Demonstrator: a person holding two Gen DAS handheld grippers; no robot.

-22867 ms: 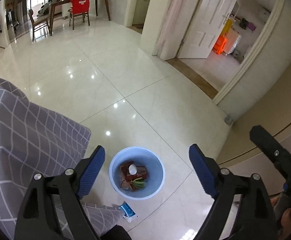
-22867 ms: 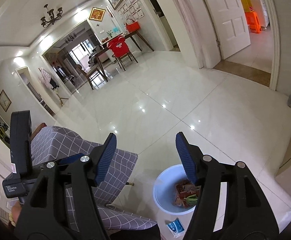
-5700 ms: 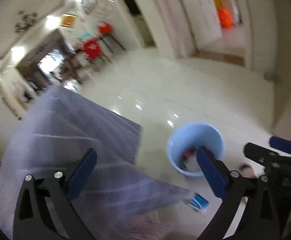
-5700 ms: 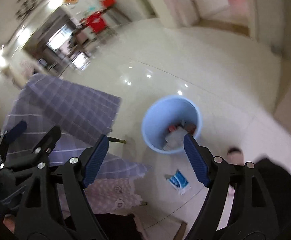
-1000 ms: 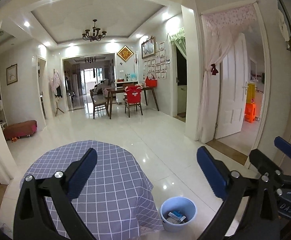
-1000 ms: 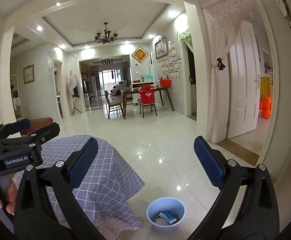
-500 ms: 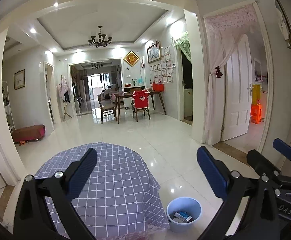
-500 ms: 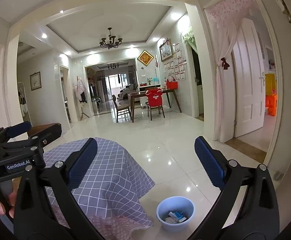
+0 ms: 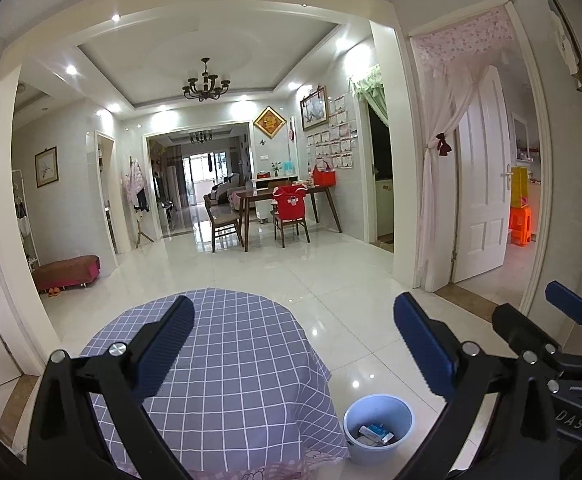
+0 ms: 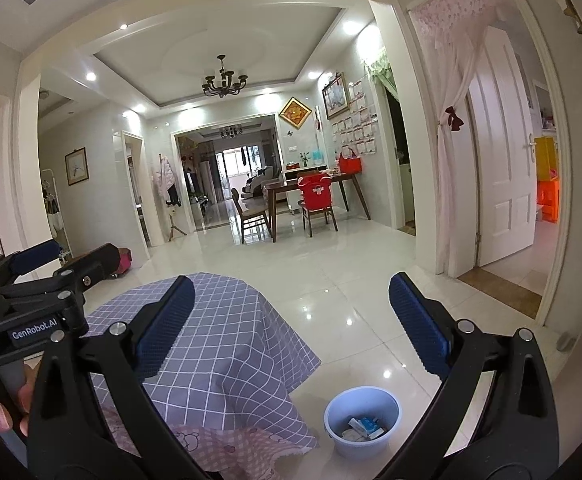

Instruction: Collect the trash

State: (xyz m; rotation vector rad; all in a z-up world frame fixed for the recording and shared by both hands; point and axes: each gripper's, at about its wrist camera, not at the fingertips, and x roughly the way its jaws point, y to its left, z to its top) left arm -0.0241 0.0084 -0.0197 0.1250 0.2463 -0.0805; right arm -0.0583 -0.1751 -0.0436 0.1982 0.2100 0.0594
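While both grippers hang raised with jaws spread wide and nothing held, the blue bin sits low on the floor beside the checked tablecloth, below the left gripper and right gripper, slightly nearer the right. Trash in bin: small, unclear. No loose trash visible.

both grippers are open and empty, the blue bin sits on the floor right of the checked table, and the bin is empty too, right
Not quite: the blue bin is not empty. The right wrist view shows packets lying in its bottom, one of them blue and white. The rest holds: the left gripper and the right gripper are both open with nothing between the fingers, and the bin stands on the floor right of the checked table.
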